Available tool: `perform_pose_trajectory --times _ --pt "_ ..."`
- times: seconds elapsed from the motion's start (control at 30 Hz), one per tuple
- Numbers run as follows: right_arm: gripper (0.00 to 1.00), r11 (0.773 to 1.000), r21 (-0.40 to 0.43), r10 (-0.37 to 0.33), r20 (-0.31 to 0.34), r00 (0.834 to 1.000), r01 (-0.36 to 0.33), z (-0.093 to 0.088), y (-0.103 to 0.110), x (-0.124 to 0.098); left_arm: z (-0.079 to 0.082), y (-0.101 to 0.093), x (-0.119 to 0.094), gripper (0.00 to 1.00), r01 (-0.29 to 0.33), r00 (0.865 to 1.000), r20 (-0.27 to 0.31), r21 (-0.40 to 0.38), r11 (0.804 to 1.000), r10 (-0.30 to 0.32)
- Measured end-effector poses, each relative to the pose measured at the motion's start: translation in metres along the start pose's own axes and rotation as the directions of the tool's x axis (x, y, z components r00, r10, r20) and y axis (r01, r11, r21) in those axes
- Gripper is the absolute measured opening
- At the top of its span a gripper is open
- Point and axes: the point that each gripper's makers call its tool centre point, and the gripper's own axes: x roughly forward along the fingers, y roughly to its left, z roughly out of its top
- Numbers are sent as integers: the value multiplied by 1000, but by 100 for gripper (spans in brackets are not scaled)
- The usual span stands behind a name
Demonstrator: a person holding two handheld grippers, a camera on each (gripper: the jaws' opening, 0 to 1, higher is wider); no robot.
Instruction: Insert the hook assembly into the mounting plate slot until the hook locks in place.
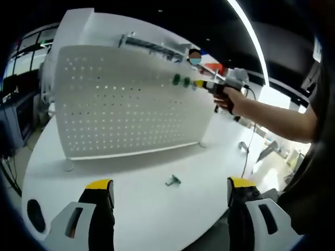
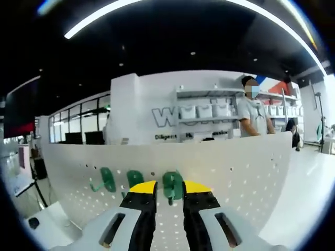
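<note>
Left tool (image 1: 170, 191): seen in the left gripper view with jaws spread wide, yellow-tipped, nothing held between them; it is held above the white table (image 1: 131, 209).

Loose metal hook (image 1: 172, 181): found lying on the table between and just ahead of the left tool's jaws, toward 12 o'clock from them, apart from both jaws.

Mounting plate (image 1: 125, 104): a white perforated board standing upright on the table, beyond the loose hook at 12 o'clock from the left tool.

Right tool (image 2: 169, 189): seen in the right gripper view with jaws brought close around a green hook (image 2: 172, 184) set against the plate's face (image 2: 235, 172); whether the hook is actually pinched cannot be told. In the left gripper view this tool is seen at 2 o'clock, held by a hand (image 1: 230, 99) at the plate's upper right edge.

Two further green hooks (image 2: 107, 179) and (image 2: 135, 179): mounted on the plate, at 9 o'clock from the right tool's jaws, side by side.

Background: a person (image 2: 254, 112) is seen standing behind the plate, before shelving with white bins (image 2: 204, 111).
</note>
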Motion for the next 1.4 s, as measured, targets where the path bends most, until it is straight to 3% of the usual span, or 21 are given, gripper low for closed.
perform_pose_trajectory --times 0.2,0.4,0.6,0.8,0.93,1.17,1.4 --pt "17 995 -98 5 11 1000 -4 6 -1 -13 0 -3 -2 91 4 1000 5 3 1000 -4" --pt "17 997 -76 1 -22 1000 -3 -2 -9 -34 -2 -13 -2 90 21 1000 9 11 1000 -22" --pt "19 998 -65 -17 -113 993 9 -36 -23 -64 -4 -22 -2 90 40 999 -1 34 999 -40" --pt "19 992 -122 -7 -187 982 -16 -67 -19 -98 -7 -25 -4 90 46 999 -8 43 998 -46" --pt "19 994 -106 -6 -237 972 -20 -91 -21 -119 -9 -30 -5 90 50 999 -10 48 998 -49" --pt "19 991 -118 26 -320 947 -67 -129 -1 -156 -15 -33 -4 90 57 998 -23 50 997 -56" --pt "23 985 -72 113 -404 908 -155 -170 29 -192 -23 -35 1 90 66 997 -50 52 996 -63"
